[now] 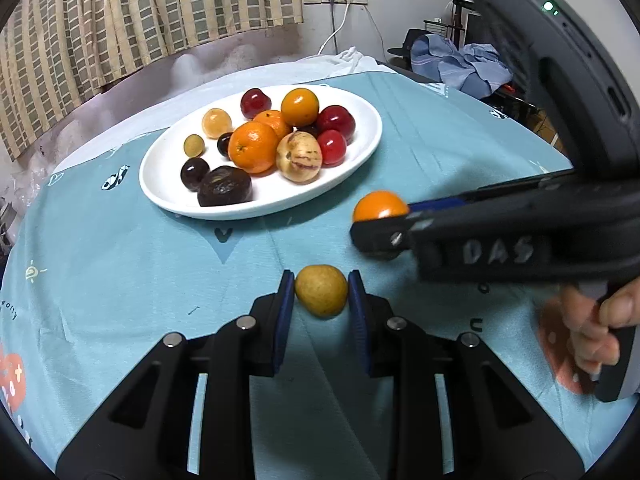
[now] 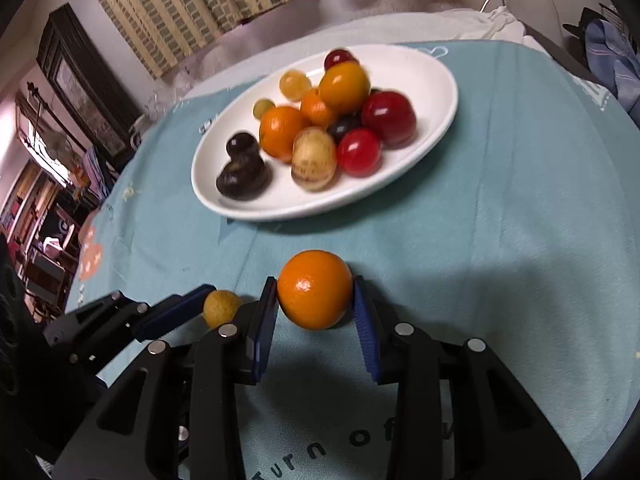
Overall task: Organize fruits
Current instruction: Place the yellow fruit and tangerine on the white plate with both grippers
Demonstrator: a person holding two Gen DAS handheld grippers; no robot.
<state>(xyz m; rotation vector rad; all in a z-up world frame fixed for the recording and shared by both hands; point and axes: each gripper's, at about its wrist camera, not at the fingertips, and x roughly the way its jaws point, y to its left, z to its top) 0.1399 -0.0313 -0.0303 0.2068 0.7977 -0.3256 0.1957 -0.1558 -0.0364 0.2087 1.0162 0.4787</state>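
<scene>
A small yellow-brown fruit (image 1: 321, 290) is sitting on the teal tablecloth (image 1: 120, 264), near a glossy orange (image 2: 315, 289) that is also lying on the cloth. Beyond them, a white oval plate (image 1: 360, 148) is holding oranges, red plums, dark purple fruits, pale yellow fruits and a striped cream-coloured fruit (image 1: 299, 156), all clustered together.

Both wrist views sit low and close over the table (image 1: 120, 240), looking forward along each gripper toward the far curtain. The left view faces the white plate (image 1: 168, 196) from the near left; the right view, just beside it, tilts leftward. Both share the plate, the teal cloth and each other's gripper.
</scene>
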